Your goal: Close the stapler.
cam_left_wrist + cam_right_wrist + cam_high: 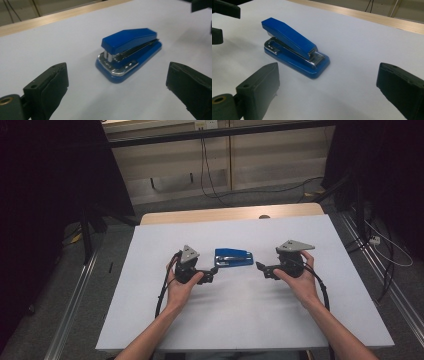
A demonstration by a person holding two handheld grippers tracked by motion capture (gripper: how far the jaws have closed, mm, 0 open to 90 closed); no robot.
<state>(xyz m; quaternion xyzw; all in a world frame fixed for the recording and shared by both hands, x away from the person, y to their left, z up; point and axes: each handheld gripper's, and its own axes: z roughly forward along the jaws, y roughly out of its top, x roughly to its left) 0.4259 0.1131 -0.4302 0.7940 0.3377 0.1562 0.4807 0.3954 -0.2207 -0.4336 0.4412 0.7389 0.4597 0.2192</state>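
Between the two grippers, blue stapler point(233, 257) lies flat on white table point(240, 320). Left gripper point(214, 271) and right gripper point(259, 267) face it from either side, jaws wide, empty, likely lined up for a two-sided approach.

Stapler point(233, 257): blue body, silver metal parts. Table point(250, 320): plain white top, light wood far edge. Gripper jaws: black.
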